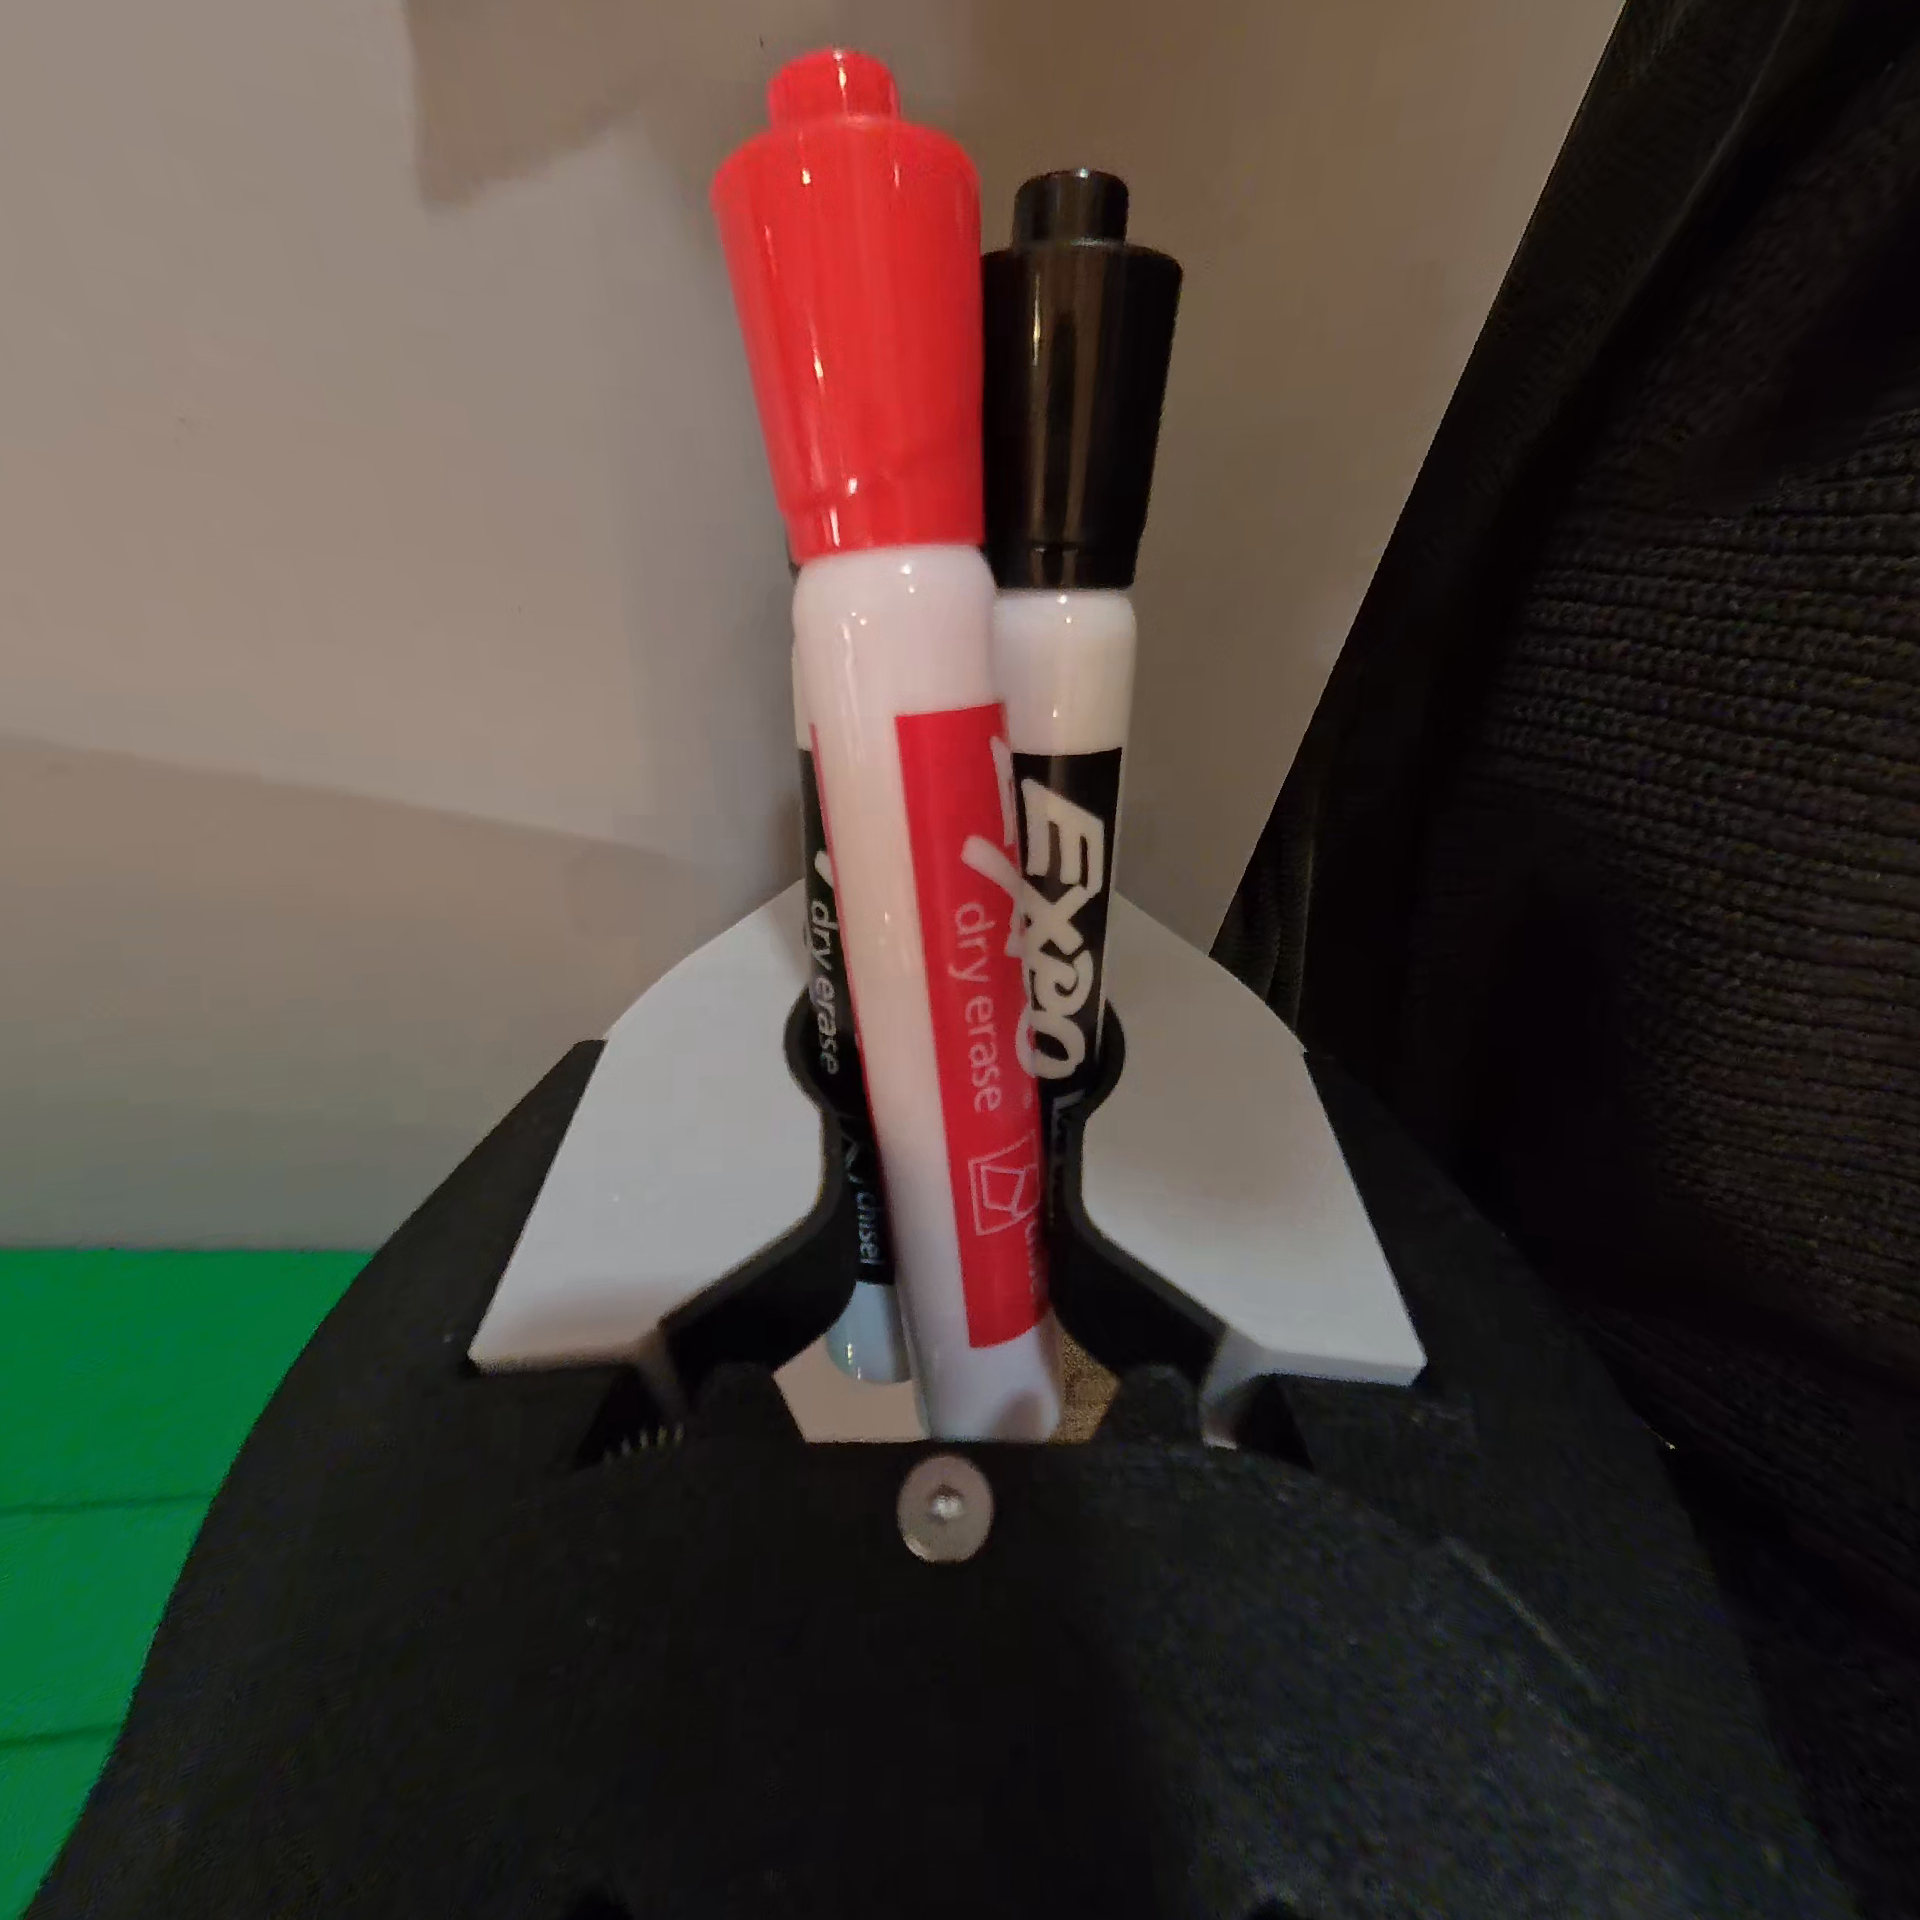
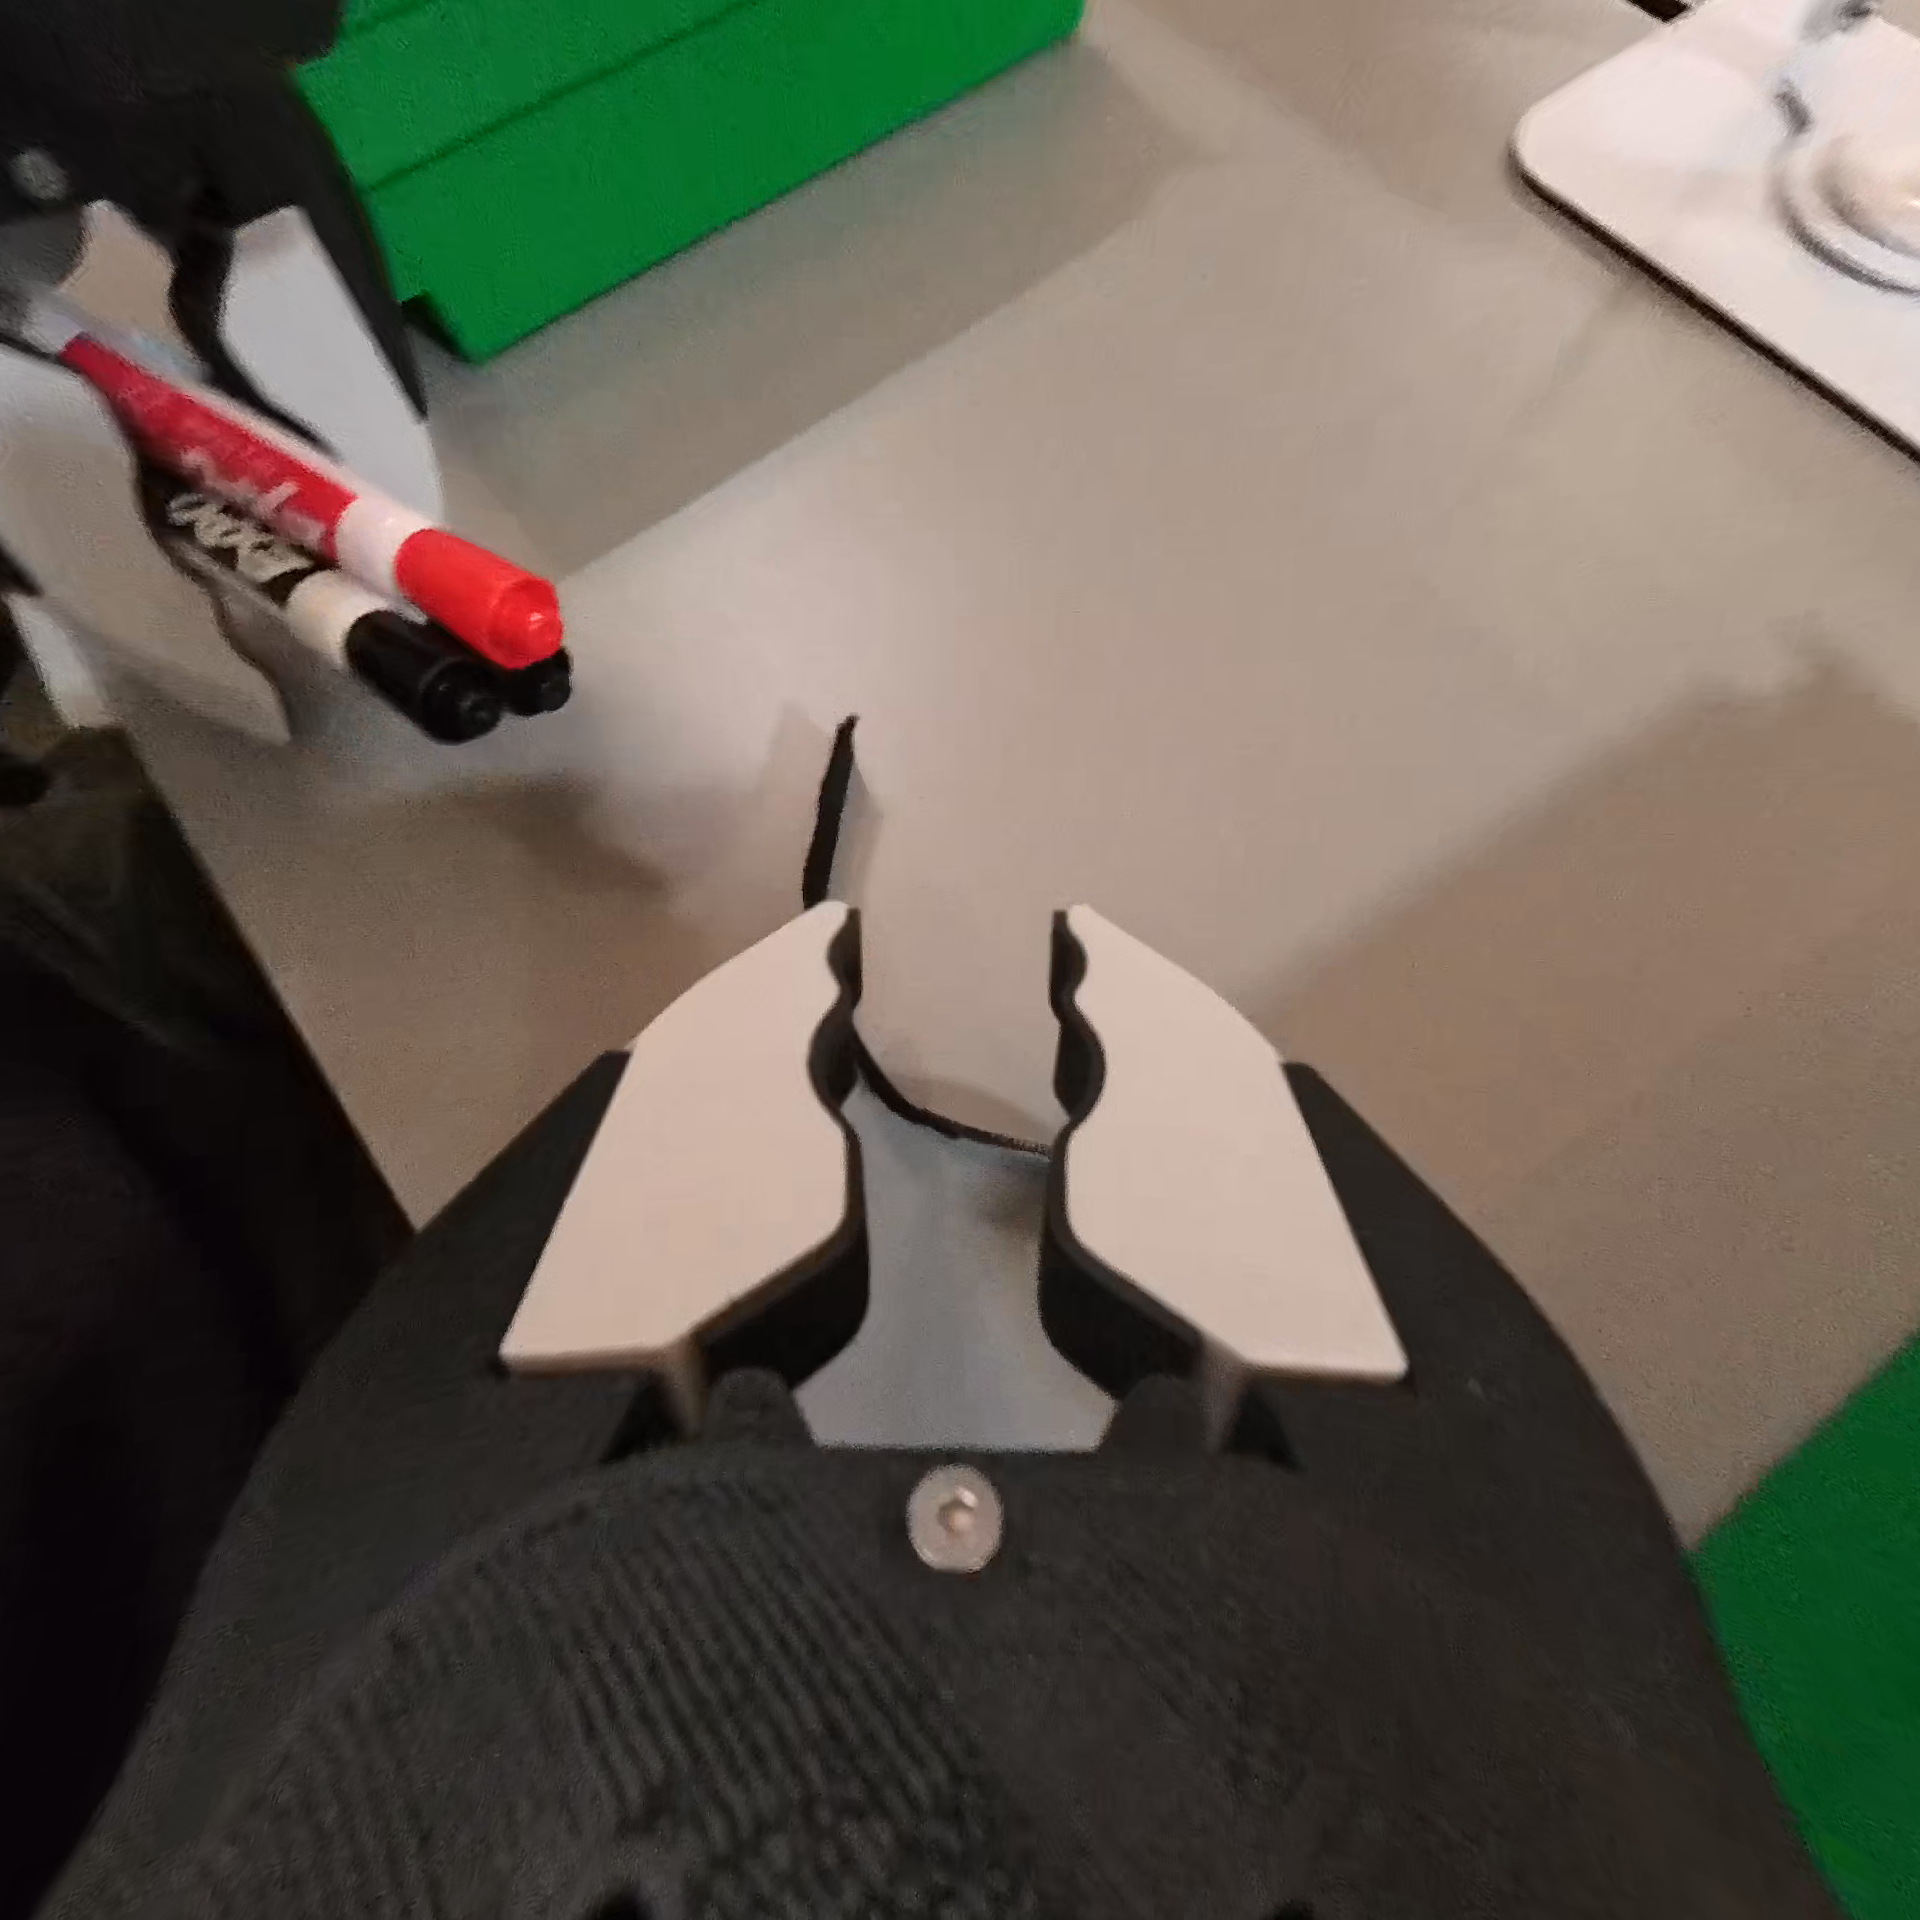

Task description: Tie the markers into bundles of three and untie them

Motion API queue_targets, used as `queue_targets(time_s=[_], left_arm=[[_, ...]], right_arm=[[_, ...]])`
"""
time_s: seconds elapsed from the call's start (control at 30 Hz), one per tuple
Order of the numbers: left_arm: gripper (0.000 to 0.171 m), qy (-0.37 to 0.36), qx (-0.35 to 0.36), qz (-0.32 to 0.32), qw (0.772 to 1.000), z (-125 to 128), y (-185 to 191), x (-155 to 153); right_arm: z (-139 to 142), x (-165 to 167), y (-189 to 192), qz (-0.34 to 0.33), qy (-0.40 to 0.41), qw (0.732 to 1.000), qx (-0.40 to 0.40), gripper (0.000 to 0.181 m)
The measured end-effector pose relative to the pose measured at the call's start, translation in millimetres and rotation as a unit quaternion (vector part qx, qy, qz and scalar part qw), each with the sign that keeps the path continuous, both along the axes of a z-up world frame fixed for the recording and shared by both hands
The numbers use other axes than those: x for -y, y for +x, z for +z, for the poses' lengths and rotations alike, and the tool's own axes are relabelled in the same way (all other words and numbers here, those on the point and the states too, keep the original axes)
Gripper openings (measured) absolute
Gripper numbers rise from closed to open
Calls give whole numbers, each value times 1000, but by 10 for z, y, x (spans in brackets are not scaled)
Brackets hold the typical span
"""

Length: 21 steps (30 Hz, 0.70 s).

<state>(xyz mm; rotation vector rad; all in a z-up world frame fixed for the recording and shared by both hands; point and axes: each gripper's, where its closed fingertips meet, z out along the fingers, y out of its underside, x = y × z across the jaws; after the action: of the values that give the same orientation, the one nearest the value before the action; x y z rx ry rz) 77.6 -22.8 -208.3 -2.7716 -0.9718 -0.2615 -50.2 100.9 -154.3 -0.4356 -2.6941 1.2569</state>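
My left gripper (image 1: 951, 935) is shut on a bundle of three capped dry-erase markers. The red marker (image 1: 883, 727) is in front, one black marker (image 1: 1070, 540) sits to its right, and a second black marker (image 1: 831, 966) is mostly hidden behind it. The caps stick out well past the fingertips. In the right wrist view the same bundle shows at the left, with the red marker (image 2: 312, 499) above two black caps (image 2: 457, 686). My right gripper (image 2: 956, 925) is open and empty just above the grey table (image 2: 1247, 623). A thin black strand (image 2: 831, 810) lies between its fingers.
A green box (image 2: 675, 156) stands at the back of the table and another green surface (image 2: 1829, 1662) shows at the lower right. A white board (image 2: 1662, 208) with a clear object lies at the far right. A person's dark clothing (image 1: 1610, 831) fills the right of the left wrist view. The tips of one gripper are about 20 cm away from the tips of the other.
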Motion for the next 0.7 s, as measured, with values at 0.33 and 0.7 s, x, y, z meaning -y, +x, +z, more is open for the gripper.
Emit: queue_targets(time_s=[0.33, 0.7], left_arm=[[45, 6, 5, 8, 1000, 4, -3, -4], [45, 16, 6, 12, 1000, 8, -15, -15]], right_arm=[[-246, -39, 529, -53, -3, 985, 167, 45], [-312, 49, -109, -72, -14, 995, 72, 71]])
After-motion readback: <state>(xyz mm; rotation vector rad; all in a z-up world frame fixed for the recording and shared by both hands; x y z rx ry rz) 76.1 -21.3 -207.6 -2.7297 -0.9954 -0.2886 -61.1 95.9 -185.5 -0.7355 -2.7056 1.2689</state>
